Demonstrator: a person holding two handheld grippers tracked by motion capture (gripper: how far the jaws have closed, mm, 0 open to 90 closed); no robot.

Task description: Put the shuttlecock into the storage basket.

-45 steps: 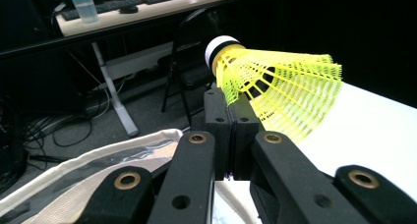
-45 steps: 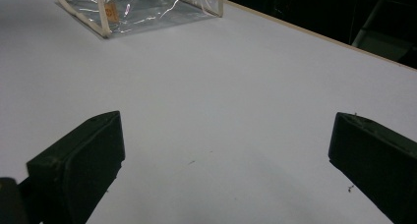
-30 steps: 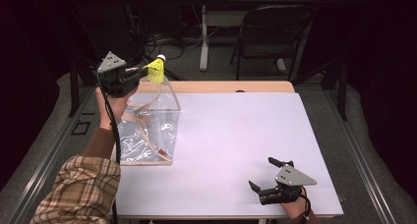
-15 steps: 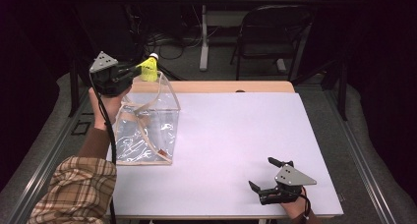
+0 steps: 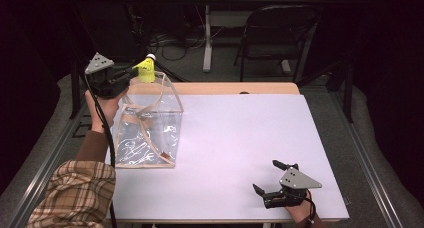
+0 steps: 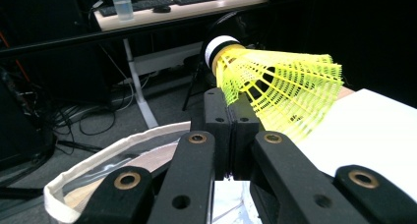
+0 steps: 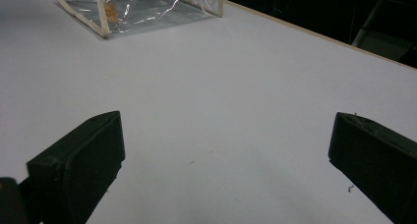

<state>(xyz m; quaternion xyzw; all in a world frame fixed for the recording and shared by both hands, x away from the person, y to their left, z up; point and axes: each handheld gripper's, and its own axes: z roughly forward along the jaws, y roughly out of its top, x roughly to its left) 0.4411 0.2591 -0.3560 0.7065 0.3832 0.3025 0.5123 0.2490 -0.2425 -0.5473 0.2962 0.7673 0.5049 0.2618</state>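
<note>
the yellow shuttlecock is pinched by its skirt edge in the left gripper, fingers clamped tight on it. it hangs just past the far rim of the clear bag, higher and further back than a second ago, when it sat right over the opening. so the hand has drifted off the mouth a bit, and i'd guess it needs lining up again before a drop, or it lands behind the bag. the bag stands open on the left of the white tabletop. the right gripper rests well apart at the near right edge, fingers wide with nothing between them, same as before.
</note>
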